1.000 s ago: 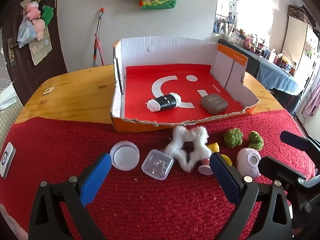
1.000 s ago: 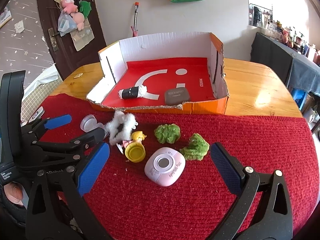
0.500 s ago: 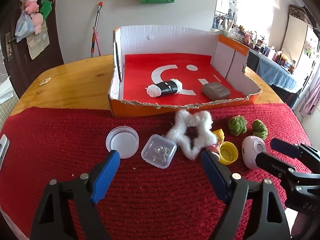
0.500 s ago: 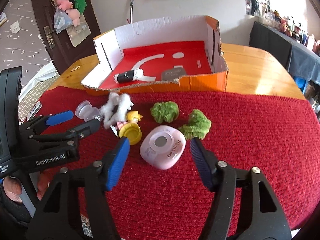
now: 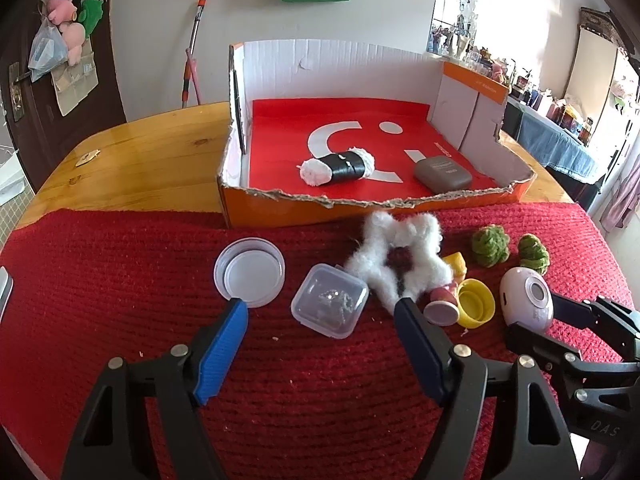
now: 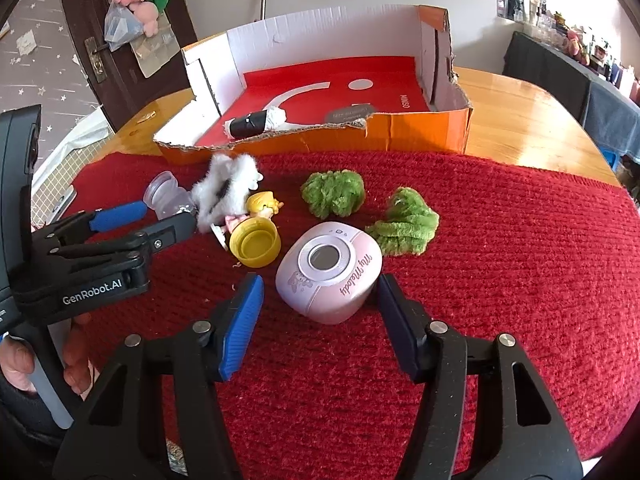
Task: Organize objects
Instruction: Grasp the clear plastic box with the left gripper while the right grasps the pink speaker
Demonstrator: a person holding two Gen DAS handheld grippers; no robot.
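Observation:
An open cardboard box (image 5: pixel 280 208) with a red floor holds a black-and-white roll (image 5: pixel 338 166) and a grey case (image 5: pixel 442 174). On the red mat in front lie a clear square container (image 5: pixel 330 306), a round clear lid (image 5: pixel 250 272), a white fluffy star (image 5: pixel 396 260), a yellow cap (image 6: pixel 256 242), a small doll (image 6: pixel 262 206), two green fluffy balls (image 6: pixel 334 192) (image 6: pixel 406 222) and a pink device (image 6: pixel 330 270). My left gripper (image 5: pixel 320 320) is open around the clear container. My right gripper (image 6: pixel 320 290) is open, its fingers on either side of the pink device.
The mat (image 6: pixel 500 280) covers the near part of a wooden table (image 5: pixel 140 160). A phone (image 5: pixel 3 292) lies at the mat's left edge. A door with hanging toys (image 6: pixel 132 0) and a broom (image 5: pixel 192 48) stand behind the table.
Both grippers have moved forward and down. The left now brackets the clear container, the right brackets the pink device, and both jaw openings have narrowed.

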